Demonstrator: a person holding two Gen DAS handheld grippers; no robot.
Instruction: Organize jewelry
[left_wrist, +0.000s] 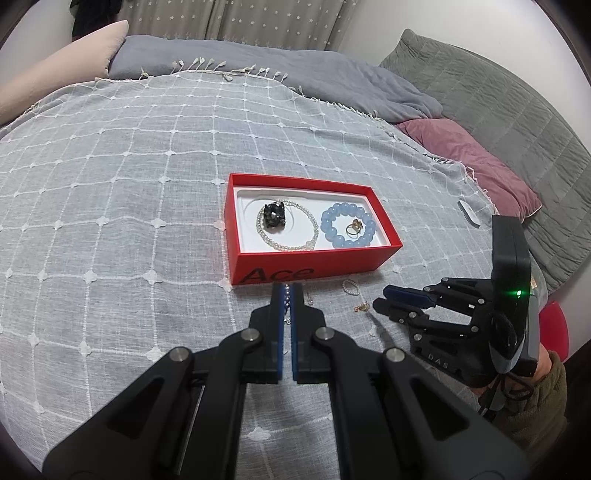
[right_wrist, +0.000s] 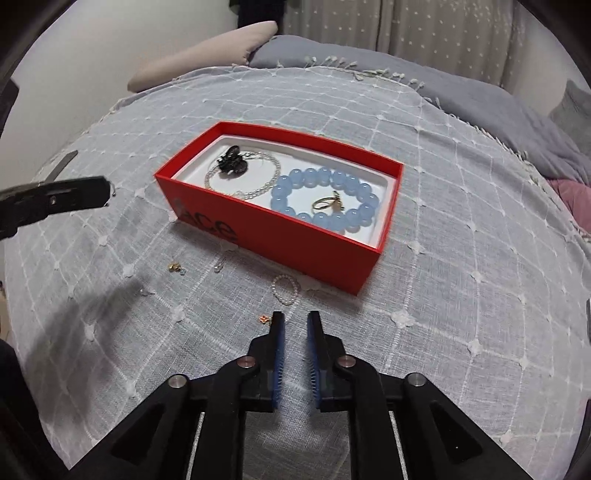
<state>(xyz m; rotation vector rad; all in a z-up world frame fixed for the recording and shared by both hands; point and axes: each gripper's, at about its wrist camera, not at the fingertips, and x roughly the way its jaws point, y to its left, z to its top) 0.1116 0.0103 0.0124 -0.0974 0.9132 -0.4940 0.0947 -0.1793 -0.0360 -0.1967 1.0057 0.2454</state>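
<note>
An open red box (left_wrist: 317, 258) (right_wrist: 277, 236) lies on the checked bedspread. Inside it are a blue bead bracelet (left_wrist: 328, 221) (right_wrist: 280, 192) ringing a gold ring (left_wrist: 353, 227) (right_wrist: 325, 203), and a pearl strand (left_wrist: 291, 247) (right_wrist: 258, 190) around a black ornament (left_wrist: 274, 218) (right_wrist: 232, 162). On the cloth in front lie a small pearl loop (left_wrist: 350, 288) (right_wrist: 286, 290) and a tiny gold piece (left_wrist: 362, 307) (right_wrist: 264, 318). My left gripper (left_wrist: 286, 291) (right_wrist: 109, 192) is shut just before the box's front wall; anything thin pinched in it cannot be made out. My right gripper (right_wrist: 295, 315) (left_wrist: 380, 298) stands slightly open, empty, close to the pearl loop and beside the gold piece.
More small pieces lie left of the box front: a gold earring (right_wrist: 173, 266) and a clear bit (right_wrist: 219, 265). A pink pillow (left_wrist: 476, 162), a grey quilt (left_wrist: 517, 110) and a small white object (left_wrist: 469, 212) sit to the right. A green sleeve (left_wrist: 535, 424) holds the right gripper.
</note>
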